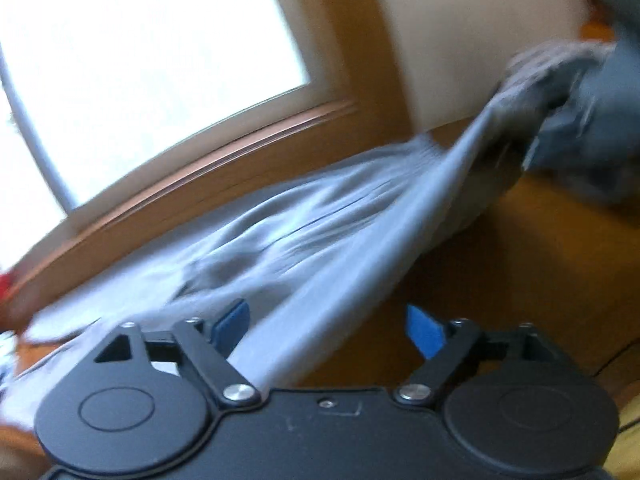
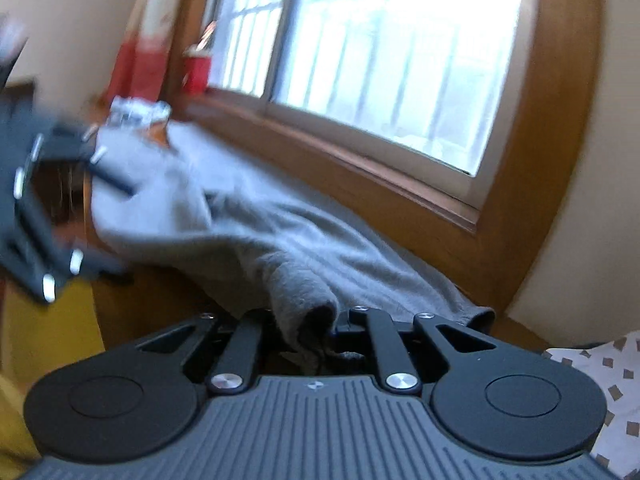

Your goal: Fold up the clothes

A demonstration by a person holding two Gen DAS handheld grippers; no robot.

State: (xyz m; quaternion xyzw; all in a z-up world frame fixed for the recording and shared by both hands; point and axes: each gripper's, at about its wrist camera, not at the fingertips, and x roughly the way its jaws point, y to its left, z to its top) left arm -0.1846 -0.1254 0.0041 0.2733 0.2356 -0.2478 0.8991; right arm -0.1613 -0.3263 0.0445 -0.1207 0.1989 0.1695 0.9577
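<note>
The right gripper [image 2: 316, 336] is pinching a bunched fold of the grey garment [image 2: 248, 216], its jaws drawn nearly together with the cloth gathered between them. The left gripper [image 1: 328, 328] is standing wide apart, its blue pads [image 1: 425, 330] clear of each other; a taut band of the garment [image 1: 320, 232] is running between them, lying against the left-hand pad only, and nothing is being squeezed.

The garment is stretching in one long strip from gripper to gripper, its long axis running along the wooden windowsill [image 2: 360, 160] at the back edge of the table [image 1: 520, 248]. Its middle is sagging onto the table's brown top while both ends are lifting off it.

In the left wrist view the right gripper [image 1: 560, 120] is smearing into a grey blur, so its fingers are hard to make out there. Which kind of garment this is cannot be told. Red containers [image 2: 196, 70] are standing blurred on the sill by the window [image 2: 380, 40].
</note>
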